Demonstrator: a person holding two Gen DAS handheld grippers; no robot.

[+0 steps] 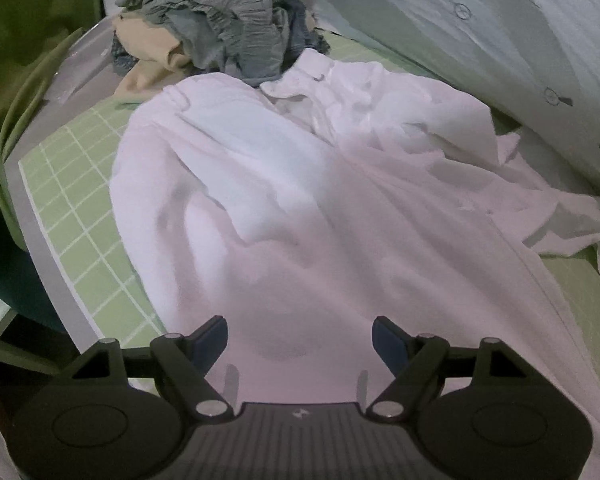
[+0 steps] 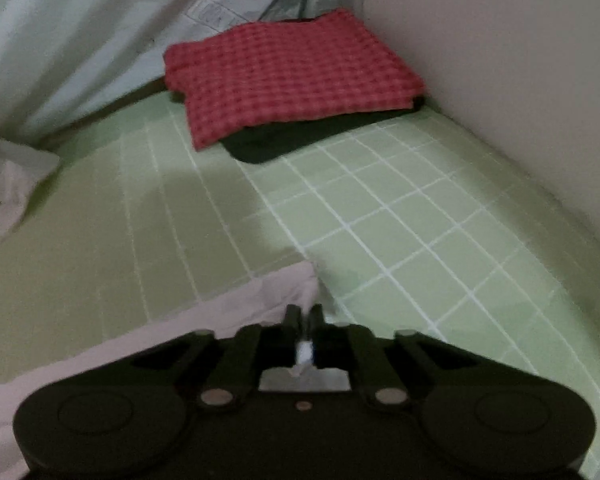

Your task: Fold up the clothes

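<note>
A white garment (image 1: 300, 184) lies spread and wrinkled on the green gridded mat (image 1: 72, 200). My left gripper (image 1: 300, 340) is open and empty, low over the garment's near part. In the right wrist view my right gripper (image 2: 305, 316) is shut on a corner of the white garment (image 2: 220, 312), whose edge runs down to the lower left over the mat (image 2: 400, 240). Another bit of white cloth (image 2: 8, 188) shows at the left edge.
A pile of unfolded grey, blue and beige clothes (image 1: 216, 28) sits at the mat's far end. A folded red checked garment (image 2: 292, 72) lies on a dark folded one (image 2: 300, 136) by the wall (image 2: 500, 60). A pale sheet (image 1: 480, 32) hangs along the right.
</note>
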